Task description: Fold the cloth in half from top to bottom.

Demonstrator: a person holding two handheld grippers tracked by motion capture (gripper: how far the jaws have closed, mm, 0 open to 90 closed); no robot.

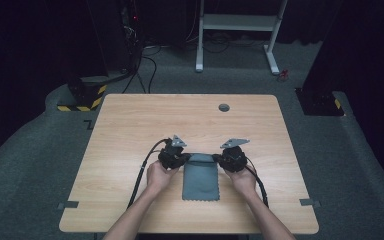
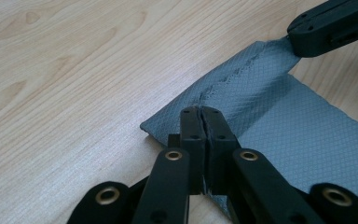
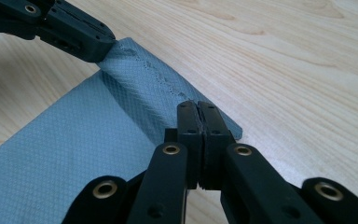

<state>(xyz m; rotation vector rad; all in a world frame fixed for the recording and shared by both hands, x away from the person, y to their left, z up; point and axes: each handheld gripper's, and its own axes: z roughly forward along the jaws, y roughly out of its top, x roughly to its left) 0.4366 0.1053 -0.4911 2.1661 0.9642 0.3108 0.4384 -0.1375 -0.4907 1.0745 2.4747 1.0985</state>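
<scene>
We see grey cloth (image 1: 200,177) flat, near-centre on worktop (image 1: 130,130). Left gripper (image 2: 200,112) and right gripper (image 3: 197,106) jaws clamped on far corners. We judge fold step starting; next: lift far edge together, carry toward near edge evenly.

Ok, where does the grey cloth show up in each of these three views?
High view: grey cloth lies centre-front, between both grippers.
Left gripper view: it runs from centre to the right edge.
Right gripper view: it fills the lower left.
Shared landmark: its stitched far edge, pinched at both corners.
</scene>
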